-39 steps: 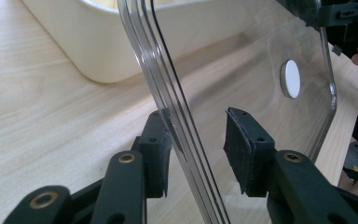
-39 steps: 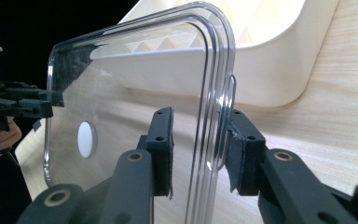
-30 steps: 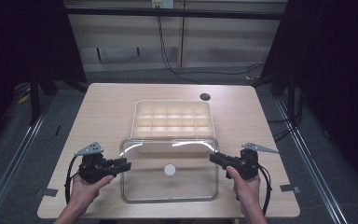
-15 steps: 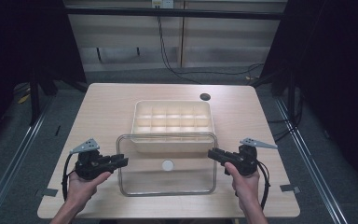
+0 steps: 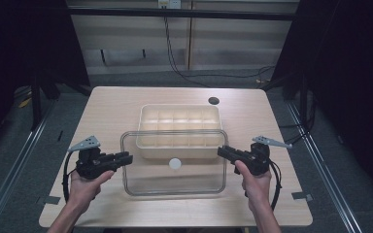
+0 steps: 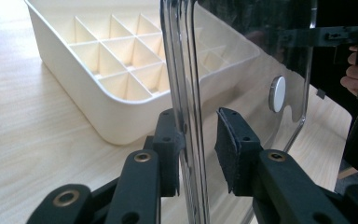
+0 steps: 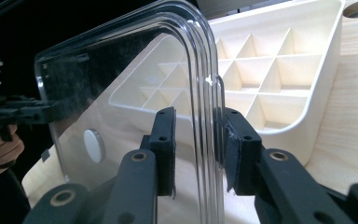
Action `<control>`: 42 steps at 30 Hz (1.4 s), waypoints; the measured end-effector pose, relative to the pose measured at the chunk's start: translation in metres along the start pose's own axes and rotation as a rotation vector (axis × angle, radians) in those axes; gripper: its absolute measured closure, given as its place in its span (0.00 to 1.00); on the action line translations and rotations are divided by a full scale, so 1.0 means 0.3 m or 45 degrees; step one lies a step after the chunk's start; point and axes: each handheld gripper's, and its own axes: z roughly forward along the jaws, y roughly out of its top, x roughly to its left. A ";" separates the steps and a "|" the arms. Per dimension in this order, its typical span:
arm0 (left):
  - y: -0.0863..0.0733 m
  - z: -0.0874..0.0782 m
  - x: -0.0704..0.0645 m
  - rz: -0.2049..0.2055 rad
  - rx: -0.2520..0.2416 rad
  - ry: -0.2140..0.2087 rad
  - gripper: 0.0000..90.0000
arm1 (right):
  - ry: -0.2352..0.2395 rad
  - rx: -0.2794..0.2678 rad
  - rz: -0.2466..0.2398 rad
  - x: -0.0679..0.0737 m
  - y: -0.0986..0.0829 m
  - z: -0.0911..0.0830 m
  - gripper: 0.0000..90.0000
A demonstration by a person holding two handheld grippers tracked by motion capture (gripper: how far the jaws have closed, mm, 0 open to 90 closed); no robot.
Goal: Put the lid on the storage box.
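A clear plastic lid [image 5: 175,182] with a white round disc [image 5: 175,163] hangs level between my two grippers, over the near edge of a cream tray [image 5: 179,110] divided into several compartments. My left gripper [image 5: 128,158] is shut on the lid's left rim, and my right gripper [image 5: 221,151] is shut on its right rim. In the left gripper view the lid [image 6: 242,56] stands edge-on between the pads of the left gripper [image 6: 198,149], with the tray [image 6: 74,88] behind. In the right gripper view the lid [image 7: 135,93] sits in the right gripper [image 7: 198,144], in front of the tray [image 7: 307,126].
The light wooden table [image 5: 116,104] has a dark round hole [image 5: 213,101] at the back right. Grey tape marks lie near the front corners [image 5: 301,195] [image 5: 51,199]. Dark floor with rails and cables surrounds the table.
Both grippers have carried the lid away from the person, toward the tray. Its far edge now overlaps the tray's near part.
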 end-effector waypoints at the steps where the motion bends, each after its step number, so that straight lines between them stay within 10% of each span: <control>1: 0.013 -0.005 0.004 0.008 -0.006 0.008 0.78 | -0.007 0.002 -0.007 0.001 0.017 0.007 0.76; 42: 0.250 0.017 0.052 0.032 -0.076 0.060 0.78 | 0.016 -0.125 0.000 -0.021 0.233 0.062 0.76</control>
